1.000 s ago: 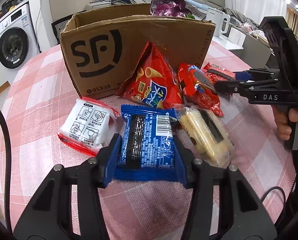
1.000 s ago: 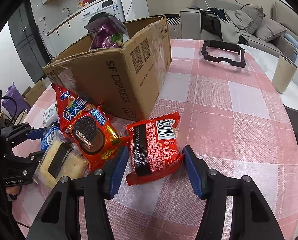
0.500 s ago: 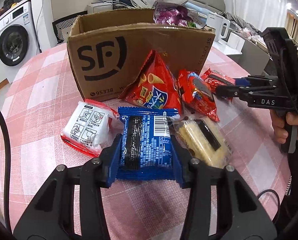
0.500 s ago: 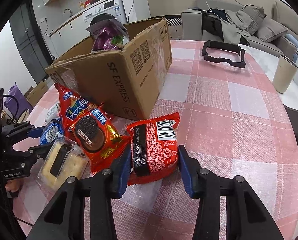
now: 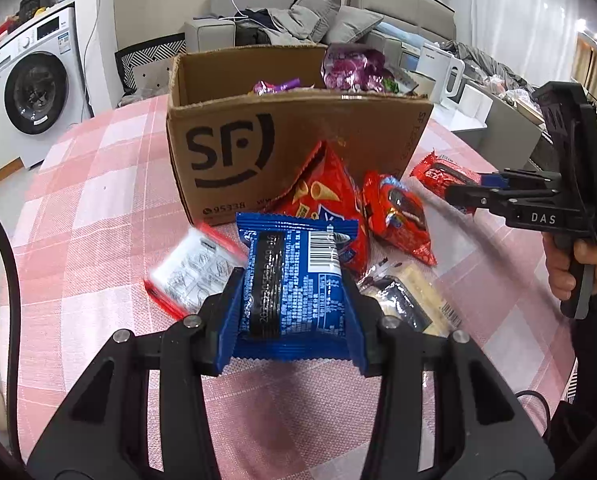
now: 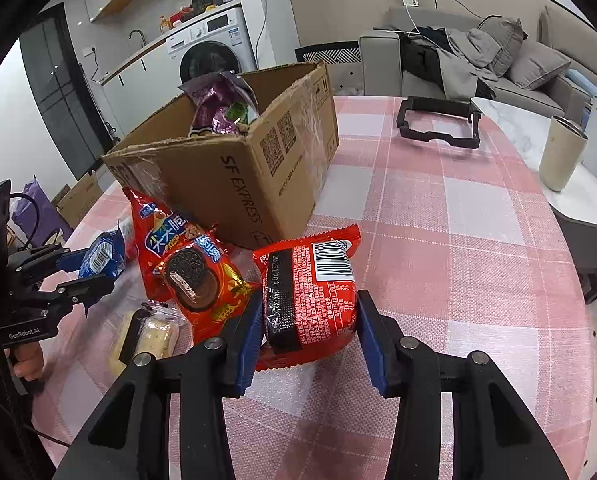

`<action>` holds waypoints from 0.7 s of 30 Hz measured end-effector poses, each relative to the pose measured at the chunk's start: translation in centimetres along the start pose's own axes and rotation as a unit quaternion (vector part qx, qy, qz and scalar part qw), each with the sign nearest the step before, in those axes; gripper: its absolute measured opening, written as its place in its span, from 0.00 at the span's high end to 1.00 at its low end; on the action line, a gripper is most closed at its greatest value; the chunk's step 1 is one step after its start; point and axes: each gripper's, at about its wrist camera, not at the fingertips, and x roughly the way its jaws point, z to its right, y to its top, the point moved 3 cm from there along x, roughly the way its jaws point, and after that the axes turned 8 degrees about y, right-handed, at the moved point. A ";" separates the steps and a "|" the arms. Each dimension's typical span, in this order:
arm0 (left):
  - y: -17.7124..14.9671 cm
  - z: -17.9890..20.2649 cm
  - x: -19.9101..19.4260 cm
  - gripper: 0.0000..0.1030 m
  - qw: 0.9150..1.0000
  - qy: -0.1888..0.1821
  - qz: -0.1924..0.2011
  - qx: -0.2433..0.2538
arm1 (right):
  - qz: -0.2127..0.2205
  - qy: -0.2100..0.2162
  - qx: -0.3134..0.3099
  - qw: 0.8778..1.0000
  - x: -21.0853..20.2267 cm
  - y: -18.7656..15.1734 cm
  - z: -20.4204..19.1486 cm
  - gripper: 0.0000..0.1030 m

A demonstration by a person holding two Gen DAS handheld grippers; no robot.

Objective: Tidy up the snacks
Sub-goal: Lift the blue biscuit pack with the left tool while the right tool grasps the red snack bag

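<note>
My left gripper (image 5: 292, 314) is shut on a blue snack packet (image 5: 296, 284) and holds it lifted above the table, in front of the open SF cardboard box (image 5: 298, 148). My right gripper (image 6: 310, 332) is shut on a red snack packet (image 6: 310, 292), raised off the tablecloth near the box's corner (image 6: 258, 184). On the table lie a red cone-crisp bag (image 5: 318, 192), a red Oreo packet (image 6: 202, 280), a clear-wrapped cake (image 6: 146, 336) and a white-and-red packet (image 5: 190, 272). Purple snack bags (image 6: 222, 108) stick out of the box.
The round table has a pink checked cloth (image 6: 458, 240). A black frame (image 6: 438, 124) lies at its far side. A beige cup (image 6: 560, 156) stands on a white side surface to the right. A washing machine (image 5: 38, 84) is behind the table.
Both grippers closed on their packets and lifted them off the table toward the box. The white-and-red packet shifted slightly as the blue one rose.
</note>
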 end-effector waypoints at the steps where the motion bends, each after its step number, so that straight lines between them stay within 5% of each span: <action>1: 0.0 0.0 -0.3 0.59 1.000 0.001 0.003 -0.001 | 0.002 0.000 -0.001 1.000 -0.2 0.0 -0.1 0.56; 21: 1.4 -1.4 -6.4 0.59 0.998 0.024 0.054 -0.025 | 0.055 0.029 -0.017 0.998 -4.3 1.6 -2.9 0.56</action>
